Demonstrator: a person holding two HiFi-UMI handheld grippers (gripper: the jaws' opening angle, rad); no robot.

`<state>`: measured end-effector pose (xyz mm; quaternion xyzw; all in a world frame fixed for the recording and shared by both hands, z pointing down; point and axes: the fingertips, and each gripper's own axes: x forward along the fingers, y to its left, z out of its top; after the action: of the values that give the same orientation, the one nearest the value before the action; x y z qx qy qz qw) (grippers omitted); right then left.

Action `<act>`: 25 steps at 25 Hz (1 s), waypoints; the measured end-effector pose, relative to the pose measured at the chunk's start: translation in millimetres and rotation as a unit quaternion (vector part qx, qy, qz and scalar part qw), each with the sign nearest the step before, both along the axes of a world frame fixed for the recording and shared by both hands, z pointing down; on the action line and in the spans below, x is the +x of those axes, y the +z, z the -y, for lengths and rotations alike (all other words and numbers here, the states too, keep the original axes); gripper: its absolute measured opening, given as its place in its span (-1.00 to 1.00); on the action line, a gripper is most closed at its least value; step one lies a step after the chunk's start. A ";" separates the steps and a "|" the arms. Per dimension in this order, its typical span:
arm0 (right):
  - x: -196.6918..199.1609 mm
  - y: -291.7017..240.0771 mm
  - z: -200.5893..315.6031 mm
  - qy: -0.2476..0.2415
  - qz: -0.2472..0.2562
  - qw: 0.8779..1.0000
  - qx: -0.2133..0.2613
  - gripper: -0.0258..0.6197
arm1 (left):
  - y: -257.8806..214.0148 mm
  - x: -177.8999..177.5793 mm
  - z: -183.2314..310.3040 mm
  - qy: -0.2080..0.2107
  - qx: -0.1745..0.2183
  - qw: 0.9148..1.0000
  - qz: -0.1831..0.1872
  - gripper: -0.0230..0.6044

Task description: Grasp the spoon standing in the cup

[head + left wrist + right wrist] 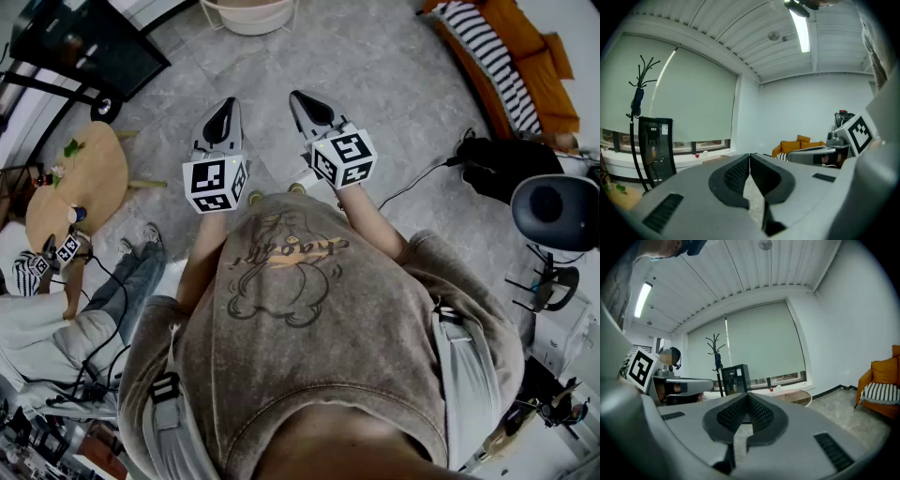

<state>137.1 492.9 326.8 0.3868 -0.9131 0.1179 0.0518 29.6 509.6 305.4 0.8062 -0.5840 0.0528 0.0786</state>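
Nothing begun yet: left gripper (226, 105) and right gripper (300, 97), jaws pressed together on nothing, point toward twelve o'clock above the floor (375, 56). No cup or spoon shows anywhere, so the whole grasp remains.

Head view: steeply down over torso (309, 309) onto floor (375, 75). Gripper views: level across room, sharing coat stand (638, 93).
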 end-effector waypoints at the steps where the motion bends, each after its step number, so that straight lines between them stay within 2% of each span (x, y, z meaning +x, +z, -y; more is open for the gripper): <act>1: 0.0 -0.4 0.1 0.000 0.000 1.000 0.000 -0.86 | -0.1 0.2 0.1 0.000 0.000 1.000 0.000 -0.87; 14: 3.2 -4.3 2.5 -0.018 0.014 1.000 0.001 -0.86 | 3.1 9.4 3.2 -0.008 -0.008 1.000 0.007 -0.87; 25: 36.8 14.6 9.7 -0.034 0.005 0.999 -0.009 -0.86 | 20.4 39.9 15.7 -0.023 -0.012 1.000 -0.005 -0.87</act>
<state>173.9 483.2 341.4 0.3541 -0.9250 0.1265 0.0546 69.5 494.0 325.9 0.7919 -0.6012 0.0542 0.0920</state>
